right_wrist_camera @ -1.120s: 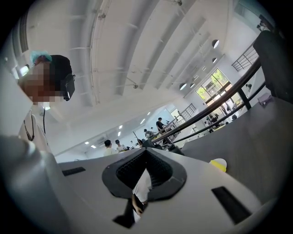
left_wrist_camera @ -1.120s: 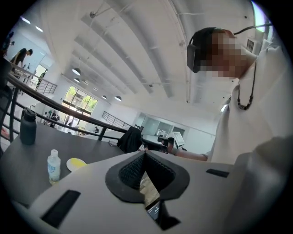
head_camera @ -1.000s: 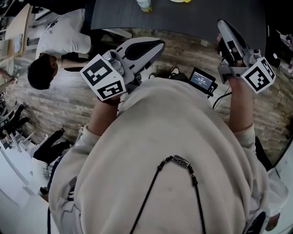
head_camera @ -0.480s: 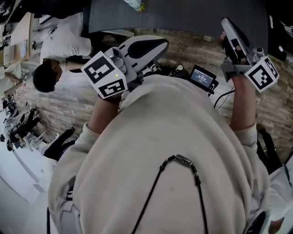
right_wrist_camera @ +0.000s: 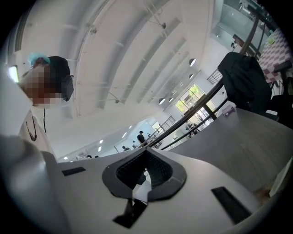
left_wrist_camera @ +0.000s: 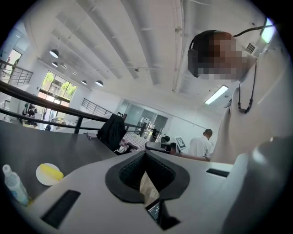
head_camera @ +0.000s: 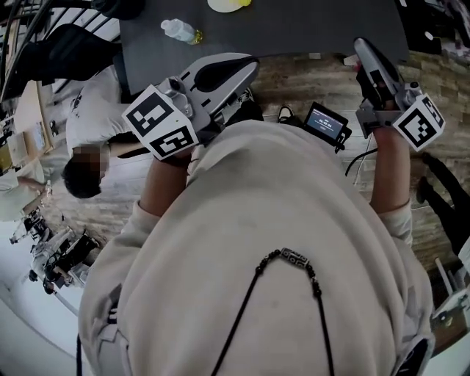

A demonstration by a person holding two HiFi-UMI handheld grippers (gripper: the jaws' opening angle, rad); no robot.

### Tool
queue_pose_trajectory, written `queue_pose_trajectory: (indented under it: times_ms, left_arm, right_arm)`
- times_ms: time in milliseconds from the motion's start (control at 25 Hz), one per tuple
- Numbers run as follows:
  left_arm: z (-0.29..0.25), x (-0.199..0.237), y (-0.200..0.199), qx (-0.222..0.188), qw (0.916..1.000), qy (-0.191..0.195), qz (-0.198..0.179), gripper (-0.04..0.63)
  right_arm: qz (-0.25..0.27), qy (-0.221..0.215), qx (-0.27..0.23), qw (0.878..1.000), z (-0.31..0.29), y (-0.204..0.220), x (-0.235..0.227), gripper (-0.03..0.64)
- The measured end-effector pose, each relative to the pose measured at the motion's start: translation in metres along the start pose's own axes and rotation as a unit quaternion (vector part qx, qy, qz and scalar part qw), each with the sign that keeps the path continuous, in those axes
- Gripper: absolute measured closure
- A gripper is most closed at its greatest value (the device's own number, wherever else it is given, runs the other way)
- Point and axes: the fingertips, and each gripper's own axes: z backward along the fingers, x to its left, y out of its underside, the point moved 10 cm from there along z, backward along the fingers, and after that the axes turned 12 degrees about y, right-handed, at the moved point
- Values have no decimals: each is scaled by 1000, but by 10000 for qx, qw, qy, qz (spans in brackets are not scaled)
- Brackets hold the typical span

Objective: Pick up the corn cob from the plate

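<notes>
The yellow corn cob (left_wrist_camera: 51, 172) lies on a small white plate (left_wrist_camera: 42, 177) on the dark grey table (head_camera: 294, 29). In the head view only the plate's edge (head_camera: 226, 4) shows at the top. My left gripper (head_camera: 246, 64) is held in front of my chest, short of the table's near edge, and its jaws are shut and empty (left_wrist_camera: 146, 155). My right gripper (head_camera: 363, 48) is held up at the right, also near the table edge, shut with nothing in it (right_wrist_camera: 146, 155). Both are well apart from the plate.
A clear plastic bottle (head_camera: 180, 31) lies on the table left of the plate, and shows again as bottle (left_wrist_camera: 13, 185). A small screen device (head_camera: 325, 125) with cables hangs below the table edge. A person in a white shirt (head_camera: 95, 110) sits at the left. A black jacket drapes over a chair (left_wrist_camera: 111, 132).
The head view has swung, so more of the table shows, with the bottle and plate edge nearer. Both grippers have shifted a little across the view and stay shut.
</notes>
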Motion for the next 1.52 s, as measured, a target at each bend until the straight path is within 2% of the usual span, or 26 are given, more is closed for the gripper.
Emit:
queue_pose_trajectory:
  times_ms: [200, 400, 560, 720, 920, 1200, 1360, 1520]
  left_arm:
    - [-3, 15, -3, 68, 9988, 447, -167, 591]
    - [0, 22, -25, -101, 9969, 697, -355, 591]
    - [-4, 43, -21, -97, 9962, 821, -260, 591]
    - [1, 45, -8, -118, 9960, 874, -154, 591]
    - [-3, 64, 2, -194, 9952, 954, -59, 591]
    - [5, 37, 24, -165, 9945, 1012, -192, 591]
    - [-5, 18, 42, -111, 9911, 1329, -33, 591]
    - [4, 17, 50, -231, 9909, 1321, 120, 591]
  right_arm:
    - [-59, 480, -267, 9985, 18, 10, 1, 603]
    - [89, 614, -444, 9971, 17, -4, 20, 603]
    - [164, 661, -413, 9968, 1, -12, 18, 603]
    - [349, 662, -356, 9966, -1, -6, 29, 603]
    - [344, 702, -199, 9967, -16, 0, 17, 603]
    - [607, 647, -267, 9957, 6, 18, 41, 603]
    - [588, 1008, -322, 9926, 44, 36, 51, 603]
    - [583, 1138, -156, 9917, 47, 41, 55, 603]
